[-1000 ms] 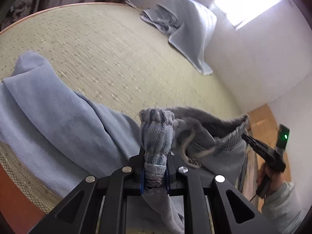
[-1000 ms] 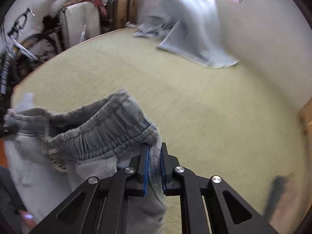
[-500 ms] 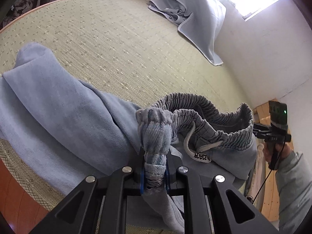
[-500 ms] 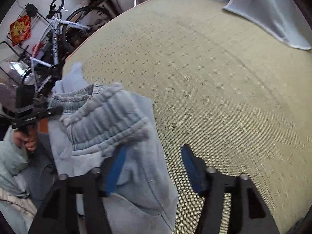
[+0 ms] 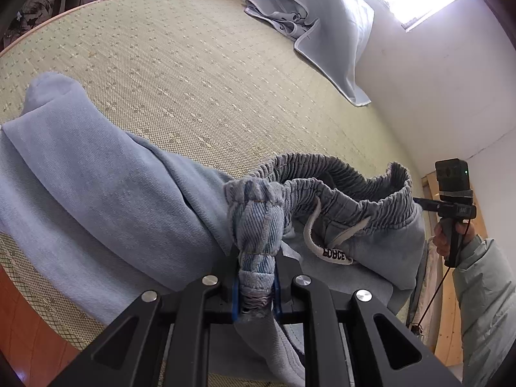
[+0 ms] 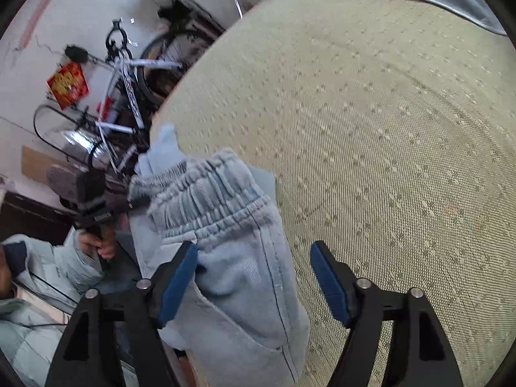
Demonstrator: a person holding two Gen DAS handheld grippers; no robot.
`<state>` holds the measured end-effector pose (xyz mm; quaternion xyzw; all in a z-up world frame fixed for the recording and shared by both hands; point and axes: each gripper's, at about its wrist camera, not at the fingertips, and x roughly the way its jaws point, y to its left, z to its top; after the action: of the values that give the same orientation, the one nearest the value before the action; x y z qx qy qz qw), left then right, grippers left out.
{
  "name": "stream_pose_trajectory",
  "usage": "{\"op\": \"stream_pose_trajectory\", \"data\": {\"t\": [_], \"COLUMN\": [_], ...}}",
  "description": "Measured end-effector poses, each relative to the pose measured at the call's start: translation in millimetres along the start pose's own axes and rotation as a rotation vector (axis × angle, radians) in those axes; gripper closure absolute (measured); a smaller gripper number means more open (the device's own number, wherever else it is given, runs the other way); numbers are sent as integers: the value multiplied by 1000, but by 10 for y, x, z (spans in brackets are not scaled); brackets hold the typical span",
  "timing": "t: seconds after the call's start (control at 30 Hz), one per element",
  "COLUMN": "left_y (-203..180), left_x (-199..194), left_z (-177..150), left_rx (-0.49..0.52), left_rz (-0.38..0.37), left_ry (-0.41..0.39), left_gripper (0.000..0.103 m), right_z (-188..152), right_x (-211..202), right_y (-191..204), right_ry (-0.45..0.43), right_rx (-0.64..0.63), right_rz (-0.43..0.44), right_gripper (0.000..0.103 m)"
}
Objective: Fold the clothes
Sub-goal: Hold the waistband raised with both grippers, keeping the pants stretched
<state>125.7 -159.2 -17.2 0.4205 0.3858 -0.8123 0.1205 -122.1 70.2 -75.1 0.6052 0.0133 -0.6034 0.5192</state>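
While the left gripper (image 5: 256, 293) is clamping a bunched fold of the waistband (image 5: 254, 219) between its blue pads, the right gripper (image 6: 254, 277) is opening its jaws, and the denim lying between them is pressed by neither pad, so that side of the trousers (image 6: 232, 258) is looking released. The light blue trousers are lying near the front edge of the woven mat (image 5: 200, 74), with the elastic waistband standing up in an open loop, the white drawstring (image 5: 311, 225) hanging inside it, and one leg (image 5: 80, 167) running off to the left across the mat. Judging from this, the step in hand is laying the waist down flat and re-gripping for a fold. For doing it well, the left hold should be staying firm and low while the right jaws are clearing the cloth fully before moving off, otherwise a pad may be dragging the edge and rucking it. The next right grasp should probably be taking the far waistband corner, both layers together, drawstring tucked in. Farther off, a pale blue blanket (image 5: 325, 32) is lying crumpled against the wall, well apart from the work.
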Motion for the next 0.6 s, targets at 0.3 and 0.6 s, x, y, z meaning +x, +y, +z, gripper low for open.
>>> {"op": "stream_pose_trajectory", "data": {"t": [0.3,0.6], "left_y": [16,27], "left_x": [6,11], "left_z": [-18,-15], "left_rx": [2,-1], "left_rz": [13,19], "left_ry": [3,5], "left_gripper": [89,89], "right_z": [169,318], "right_x": [368,903], "right_y": [-248,-331], "right_ry": [-41,6], "right_rx": [66,91], "right_rz": [153,162], "right_gripper": [19,18]}}
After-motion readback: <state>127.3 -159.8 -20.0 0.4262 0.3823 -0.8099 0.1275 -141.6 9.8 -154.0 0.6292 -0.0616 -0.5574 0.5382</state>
